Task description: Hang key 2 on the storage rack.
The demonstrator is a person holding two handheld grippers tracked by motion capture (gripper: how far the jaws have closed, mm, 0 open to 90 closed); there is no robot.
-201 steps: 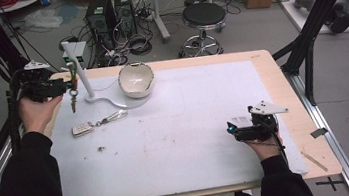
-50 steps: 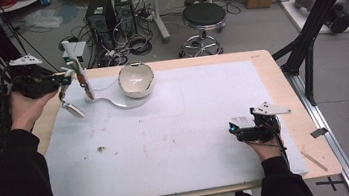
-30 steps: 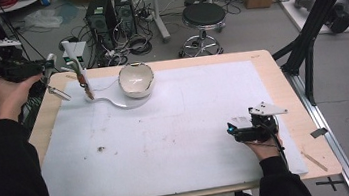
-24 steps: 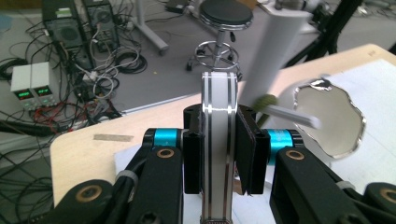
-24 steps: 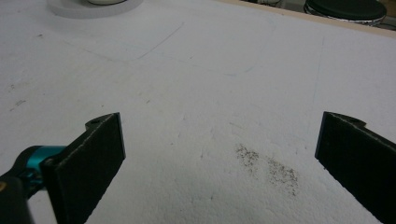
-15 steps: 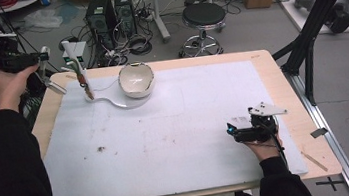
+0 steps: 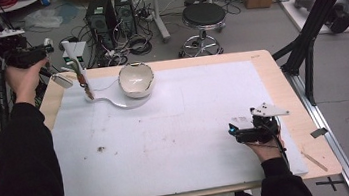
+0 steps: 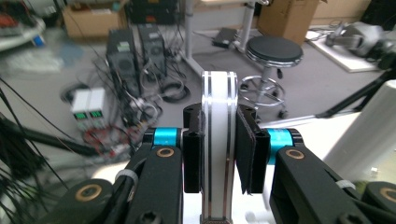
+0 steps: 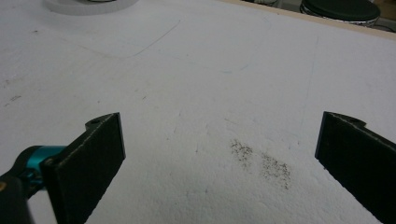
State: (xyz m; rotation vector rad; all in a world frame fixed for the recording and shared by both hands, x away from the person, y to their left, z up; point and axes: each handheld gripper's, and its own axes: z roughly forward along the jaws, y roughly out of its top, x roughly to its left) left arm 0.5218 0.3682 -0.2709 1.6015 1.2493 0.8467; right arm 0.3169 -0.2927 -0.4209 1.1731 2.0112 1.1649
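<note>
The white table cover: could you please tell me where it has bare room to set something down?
The white cover is bare across its middle and near edge, between the bowl and the right gripper. The far right corner is bare too. It is crowded at the far left, around the bowl and the upright tool.

The left gripper (image 7: 39, 56) is held beyond the desk's (image 7: 281, 80) left corner. The right gripper (image 7: 247, 133) is rested on the desk. A bowl (image 7: 136, 78) is seen near the far edge.

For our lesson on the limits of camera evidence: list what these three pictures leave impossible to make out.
- White flat piece, left gripper view: lower end cut off by the bottom edge; the left hand-held gripper pads cover its sides.
- Bowl, high view: contents too small to tell.
- Right hand-held gripper view: dark specks, unidentifiable.
</note>
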